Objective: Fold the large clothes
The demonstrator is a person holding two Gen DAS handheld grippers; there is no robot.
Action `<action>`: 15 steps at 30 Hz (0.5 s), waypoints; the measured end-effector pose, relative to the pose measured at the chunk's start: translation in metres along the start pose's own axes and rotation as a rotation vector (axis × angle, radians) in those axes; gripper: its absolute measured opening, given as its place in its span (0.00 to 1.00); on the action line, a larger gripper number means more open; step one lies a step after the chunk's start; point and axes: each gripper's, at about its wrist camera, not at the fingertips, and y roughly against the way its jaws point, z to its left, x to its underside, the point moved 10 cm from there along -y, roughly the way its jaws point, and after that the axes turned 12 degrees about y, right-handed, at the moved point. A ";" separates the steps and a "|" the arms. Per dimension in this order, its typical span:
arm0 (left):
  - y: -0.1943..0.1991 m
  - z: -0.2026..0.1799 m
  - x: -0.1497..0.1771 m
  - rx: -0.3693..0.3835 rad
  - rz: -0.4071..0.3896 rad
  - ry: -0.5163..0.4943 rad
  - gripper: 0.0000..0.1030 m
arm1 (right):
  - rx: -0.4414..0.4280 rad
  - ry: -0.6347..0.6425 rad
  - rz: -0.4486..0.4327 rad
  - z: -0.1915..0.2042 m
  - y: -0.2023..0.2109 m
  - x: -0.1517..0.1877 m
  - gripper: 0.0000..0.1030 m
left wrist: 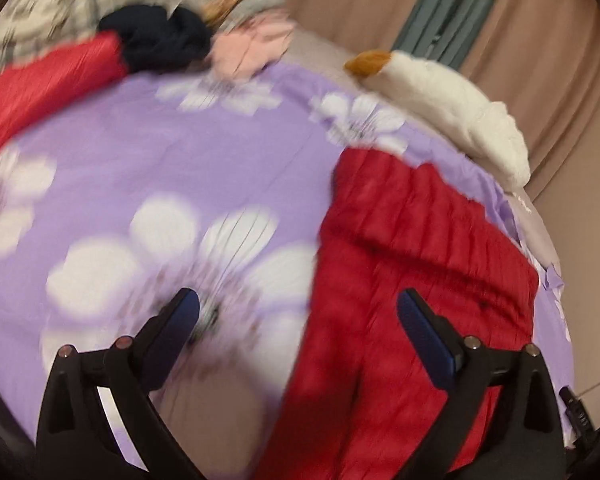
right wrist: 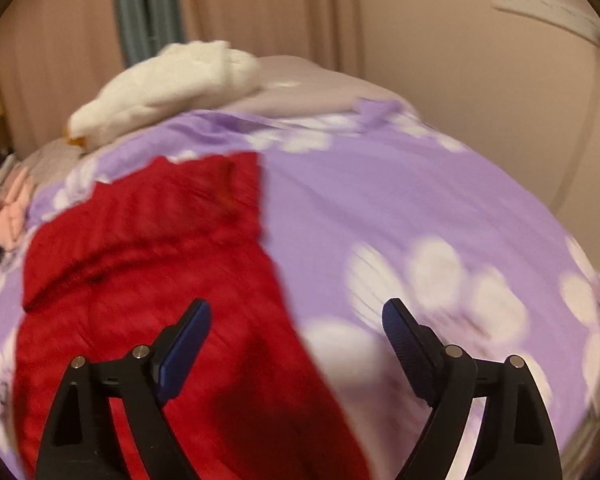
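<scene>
While hovering over bed (left wrist: 140,128), left tongs (left wrist: 298,308) and right tongs (right wrist: 296,314) gape wide, empty, above red garment (left wrist: 412,248).

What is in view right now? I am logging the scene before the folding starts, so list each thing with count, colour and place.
red garment: one, red, spread on the bedspread in front of both grippers.
second red garment: one, red, far left of the bed in the left wrist view.
clothes pile: several pieces, dark navy, pink, grey and plaid, far end of the bed; blur hides the exact count.
plush toy: one, white with an orange tip, on the bed's far edge by the curtain.
bedspread: one, purple with white flowers, covering the bed.
curtain: beige, behind the bed.
left gripper: black with blue pads, open, holding nothing.
right gripper: black with blue pads, open, holding nothing.
</scene>
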 end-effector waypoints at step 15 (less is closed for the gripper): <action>0.036 0.010 0.145 0.254 0.347 0.015 0.95 | -0.148 -0.271 0.079 -0.041 0.040 0.135 0.91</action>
